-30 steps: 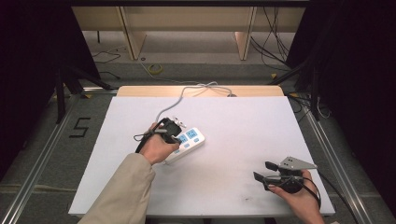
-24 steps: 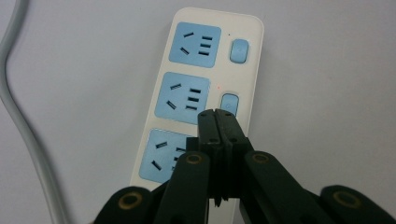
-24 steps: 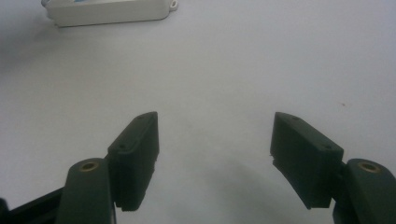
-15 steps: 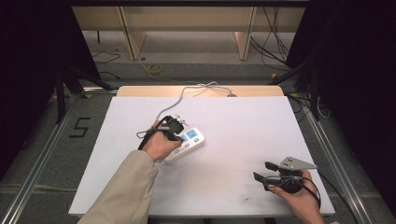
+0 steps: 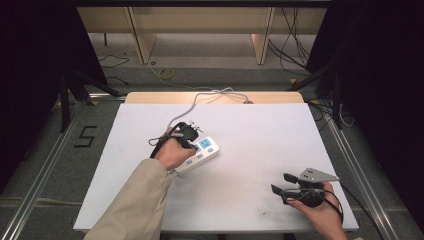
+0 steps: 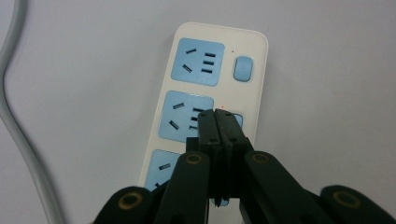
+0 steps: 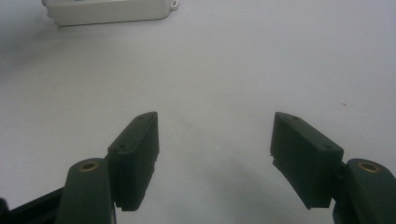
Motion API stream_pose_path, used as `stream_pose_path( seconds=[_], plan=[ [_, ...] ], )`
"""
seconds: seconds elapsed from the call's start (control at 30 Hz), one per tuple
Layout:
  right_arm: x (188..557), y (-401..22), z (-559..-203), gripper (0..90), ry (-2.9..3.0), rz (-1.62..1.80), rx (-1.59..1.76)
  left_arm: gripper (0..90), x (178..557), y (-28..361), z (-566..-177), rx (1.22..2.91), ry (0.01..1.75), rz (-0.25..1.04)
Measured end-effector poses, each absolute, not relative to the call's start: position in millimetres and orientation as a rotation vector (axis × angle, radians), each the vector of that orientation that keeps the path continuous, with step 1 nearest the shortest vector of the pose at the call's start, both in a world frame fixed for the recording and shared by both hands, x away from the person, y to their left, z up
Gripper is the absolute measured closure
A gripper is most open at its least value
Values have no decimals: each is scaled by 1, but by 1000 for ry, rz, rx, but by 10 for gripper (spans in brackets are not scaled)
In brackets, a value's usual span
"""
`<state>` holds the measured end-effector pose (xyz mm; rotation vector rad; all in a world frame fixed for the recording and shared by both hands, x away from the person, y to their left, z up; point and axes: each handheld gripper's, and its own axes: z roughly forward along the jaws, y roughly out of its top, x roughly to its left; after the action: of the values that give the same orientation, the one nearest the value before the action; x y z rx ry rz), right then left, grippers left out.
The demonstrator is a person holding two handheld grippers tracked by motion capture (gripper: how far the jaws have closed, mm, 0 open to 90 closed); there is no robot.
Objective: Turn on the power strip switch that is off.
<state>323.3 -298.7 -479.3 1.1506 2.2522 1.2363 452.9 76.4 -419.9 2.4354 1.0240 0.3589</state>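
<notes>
A white power strip (image 5: 198, 155) lies mid-table, its grey cord (image 5: 192, 106) trailing beyond it; the left gripper (image 6: 218, 122), jaws clenched empty, tips over its middle switch, while the right gripper (image 5: 283, 184) rests well apart, jaws released; the strip's rigid, smooth shell looks best gripped across its narrow sides.

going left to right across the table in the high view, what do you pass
left gripper → power strip → bare stretch of white table → right gripper
</notes>
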Motion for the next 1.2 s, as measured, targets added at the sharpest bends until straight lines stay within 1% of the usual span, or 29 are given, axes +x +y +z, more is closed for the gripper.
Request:
stream_pose_path(
  seconds=[1.2],
  plan=[
    [323, -299, -480, 335, 2254, 1230, 1158, 898, 470, 61, -420, 2455, 1026, 357]
  ],
)
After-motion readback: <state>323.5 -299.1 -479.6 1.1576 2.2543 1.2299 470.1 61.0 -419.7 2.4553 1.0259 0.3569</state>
